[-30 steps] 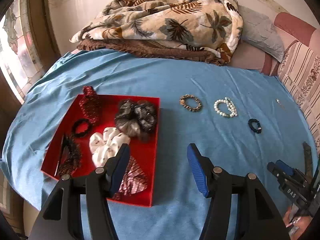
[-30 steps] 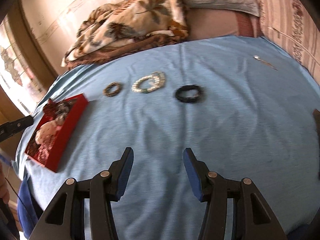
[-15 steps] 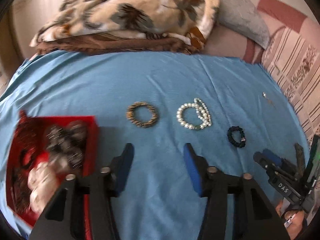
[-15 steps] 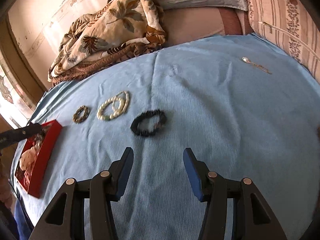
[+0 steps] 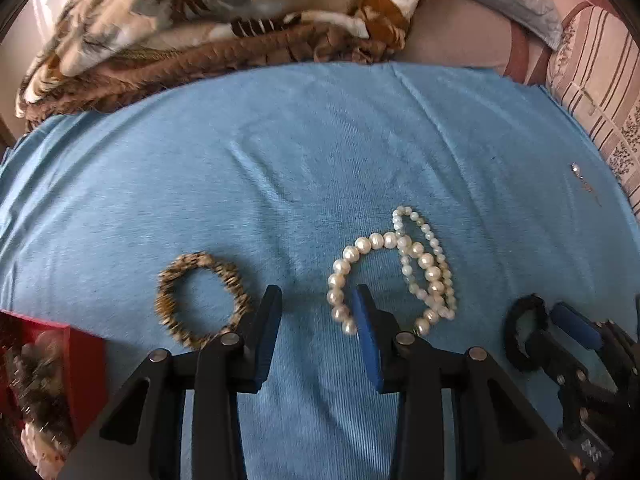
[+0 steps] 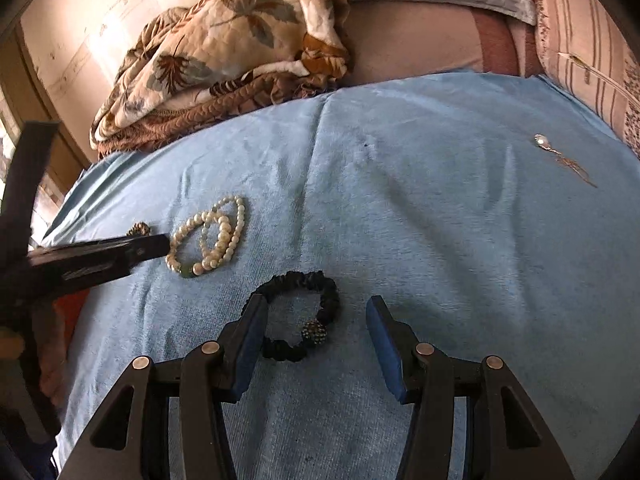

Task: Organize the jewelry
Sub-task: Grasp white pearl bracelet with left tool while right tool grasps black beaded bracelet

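1. Left wrist view: the left tongs [image 5: 316, 312] hang over the blue bedsheet [image 5: 320, 152] with the jaws a moderate way apart. They have just been closing, and only bare sheet lies between them; they hold nothing.
2. The brown beaded bracelet [image 5: 200, 300] lies just outside the left finger [image 5: 268, 328], close to it or touching; which, I cannot tell.
3. The pearl bracelets [image 5: 400, 272], several overlapping strands, lie just outside the right finger [image 5: 366, 332], which covers part of the largest loop.
4. At the lower left corner sits a red tray [image 5: 86, 364] with blurred items in it.
5. At the right edge the right tongs [image 5: 560, 324] stand at the black scrunchie [image 5: 524, 336]. A thin silver chain [image 5: 584, 182] lies well apart, near the far right of the sheet.
6. A leaf-patterned blanket [image 5: 200, 4] is bunched at the head of the bed.
7. Right wrist view: the right tongs [image 6: 316, 332] are about half open and grip nothing. The black scrunchie [image 6: 304, 316] lies flat on the sheet between the fingers, against or just beside the left one [image 6: 250, 332] and well clear of the right one.
8. The pearl bracelets [image 6: 210, 236] lie beyond, to the left, with the left tongs [image 6: 152, 246] reaching to their edge.
9. The silver chain [image 6: 560, 158] lies far right.
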`<action>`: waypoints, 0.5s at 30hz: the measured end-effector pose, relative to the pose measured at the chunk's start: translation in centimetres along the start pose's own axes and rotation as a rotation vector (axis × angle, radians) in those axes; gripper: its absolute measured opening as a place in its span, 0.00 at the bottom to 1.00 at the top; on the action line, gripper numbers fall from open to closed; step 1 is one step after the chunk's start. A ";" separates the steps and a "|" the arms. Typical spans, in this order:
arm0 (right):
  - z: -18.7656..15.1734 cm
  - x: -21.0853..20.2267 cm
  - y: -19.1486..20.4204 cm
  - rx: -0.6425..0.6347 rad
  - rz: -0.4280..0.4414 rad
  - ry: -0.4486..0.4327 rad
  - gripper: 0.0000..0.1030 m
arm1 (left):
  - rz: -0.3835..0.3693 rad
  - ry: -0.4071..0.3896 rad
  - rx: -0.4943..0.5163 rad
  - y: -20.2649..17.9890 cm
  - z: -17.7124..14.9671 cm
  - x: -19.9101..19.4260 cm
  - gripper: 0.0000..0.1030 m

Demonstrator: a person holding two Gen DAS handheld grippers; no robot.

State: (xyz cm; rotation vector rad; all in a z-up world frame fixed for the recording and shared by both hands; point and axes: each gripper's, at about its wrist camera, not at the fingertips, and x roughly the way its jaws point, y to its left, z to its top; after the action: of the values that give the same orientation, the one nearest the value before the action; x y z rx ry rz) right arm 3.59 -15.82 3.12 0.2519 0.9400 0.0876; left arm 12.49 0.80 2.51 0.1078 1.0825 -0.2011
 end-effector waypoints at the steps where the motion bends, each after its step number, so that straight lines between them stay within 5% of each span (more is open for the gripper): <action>1: 0.0 0.1 0.1 -0.007 -0.002 0.003 0.54 | 0.005 -0.007 0.003 -0.1 0.1 0.4 0.34; 6: 0.3 1.0 0.7 -0.041 -0.032 0.020 0.45 | 0.036 -0.036 0.024 -1.0 0.2 0.7 0.34; 7: 0.4 1.2 0.8 -0.047 -0.041 0.023 0.37 | 0.046 -0.041 0.031 -1.2 0.1 0.7 0.33; 9: 0.6 1.3 0.8 -0.043 -0.038 0.021 0.11 | 0.044 -0.047 0.053 -1.8 -0.1 0.5 0.08; 15: 0.9 0.4 0.6 0.009 0.047 -0.018 0.08 | 0.039 -0.061 0.070 -3.0 -0.6 -1.5 0.09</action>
State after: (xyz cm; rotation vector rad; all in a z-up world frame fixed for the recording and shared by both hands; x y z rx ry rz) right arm 4.59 -15.33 3.43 0.2829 0.9165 0.1242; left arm 10.63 -1.82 3.61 0.1846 1.0122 -0.2057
